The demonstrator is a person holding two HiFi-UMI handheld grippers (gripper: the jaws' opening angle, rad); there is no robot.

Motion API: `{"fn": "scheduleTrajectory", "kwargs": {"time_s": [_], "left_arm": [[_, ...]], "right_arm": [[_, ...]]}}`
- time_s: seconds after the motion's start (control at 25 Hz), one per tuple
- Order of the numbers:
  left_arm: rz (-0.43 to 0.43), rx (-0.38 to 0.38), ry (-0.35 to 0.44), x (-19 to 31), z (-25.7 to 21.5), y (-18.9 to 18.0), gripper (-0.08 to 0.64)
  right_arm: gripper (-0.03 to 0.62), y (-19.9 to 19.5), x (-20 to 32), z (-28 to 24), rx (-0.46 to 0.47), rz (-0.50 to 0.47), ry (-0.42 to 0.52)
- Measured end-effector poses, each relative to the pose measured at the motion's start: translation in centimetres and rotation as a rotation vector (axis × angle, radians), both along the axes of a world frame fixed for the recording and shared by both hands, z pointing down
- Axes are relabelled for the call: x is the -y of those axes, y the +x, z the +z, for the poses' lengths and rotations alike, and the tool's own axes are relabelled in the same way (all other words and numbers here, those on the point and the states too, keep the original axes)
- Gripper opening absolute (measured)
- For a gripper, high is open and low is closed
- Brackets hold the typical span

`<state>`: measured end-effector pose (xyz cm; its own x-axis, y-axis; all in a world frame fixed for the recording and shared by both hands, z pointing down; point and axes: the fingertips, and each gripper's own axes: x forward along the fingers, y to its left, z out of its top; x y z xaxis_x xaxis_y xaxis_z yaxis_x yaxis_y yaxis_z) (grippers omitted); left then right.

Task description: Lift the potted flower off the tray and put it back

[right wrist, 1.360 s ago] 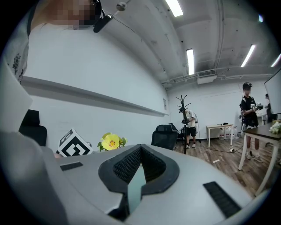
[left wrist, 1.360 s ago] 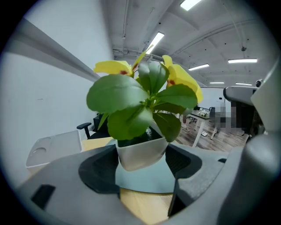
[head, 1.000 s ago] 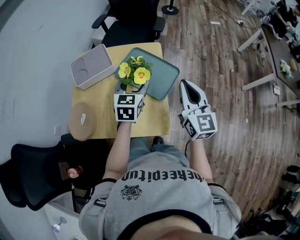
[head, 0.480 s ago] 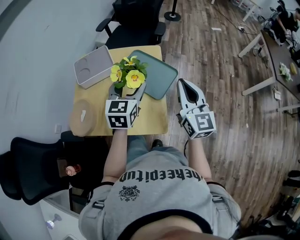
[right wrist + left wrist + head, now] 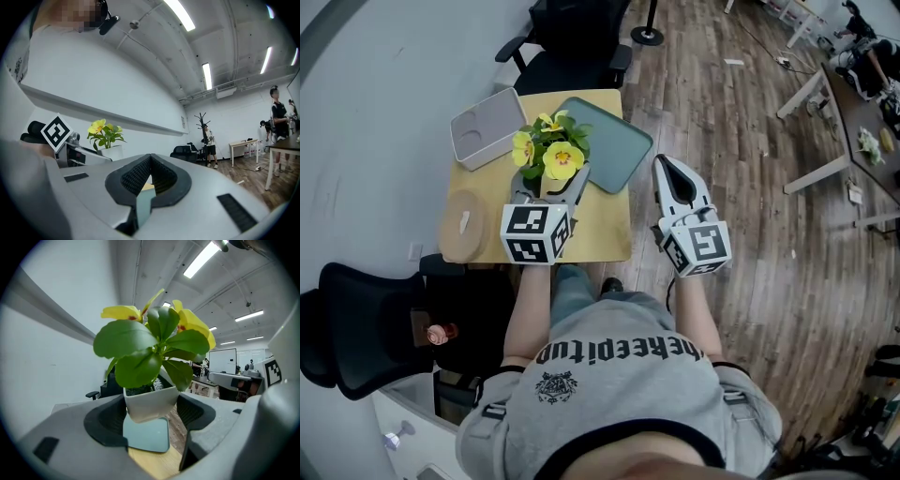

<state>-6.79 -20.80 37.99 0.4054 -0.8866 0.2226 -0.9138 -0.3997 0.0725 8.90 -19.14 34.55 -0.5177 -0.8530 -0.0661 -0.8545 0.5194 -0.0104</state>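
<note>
Head view: your left gripper [image 5: 553,185] reaches forward over the wooden table [image 5: 602,234] and has the potted flower [image 5: 547,155] by its white pot. The plant's yellow blooms show over the left edge of the green tray [image 5: 617,145]. A grey dish [image 5: 486,127] lies at the table's far left corner and a round wooden lid [image 5: 465,227] at the near left, both apart from the plant. Your right gripper [image 5: 668,174] hangs beyond the table's right edge, over the plank floor [image 5: 741,187], well apart from the pot. Left gripper view: the jaws of the left gripper [image 5: 151,414] stand partly apart, pressed on either side of the potted flower [image 5: 152,401]. The pot sits slightly tilted between them, raised clear. Below its base you see the tray [image 5: 146,436] and a strip of the table [image 5: 154,461], with neither touching it. Right gripper view: the jaws of the right gripper [image 5: 150,174] are drawn together at the tips, leaving only a thin slit lower down, and hold nothing. To the left you see the potted flower [image 5: 106,134] in the distance, just beside the marker cube of the left gripper [image 5: 57,133].
</note>
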Motion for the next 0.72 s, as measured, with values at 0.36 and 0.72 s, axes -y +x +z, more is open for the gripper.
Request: {"fn": "scheduleTrajectory", "kwargs": {"time_s": [0.36,0.72], "left_arm": [[0.009,-0.017,-0.009,0.0,0.4,0.0,0.339],[0.04,-0.028,-0.033,2.6,1.1,0.8,0.339]], "right_arm": [[0.003,0.2,-0.7,0.1,0.005,0.013,-0.002],[0.003,1.1,-0.1,0.3,0.007,0.044,-0.012]]}}
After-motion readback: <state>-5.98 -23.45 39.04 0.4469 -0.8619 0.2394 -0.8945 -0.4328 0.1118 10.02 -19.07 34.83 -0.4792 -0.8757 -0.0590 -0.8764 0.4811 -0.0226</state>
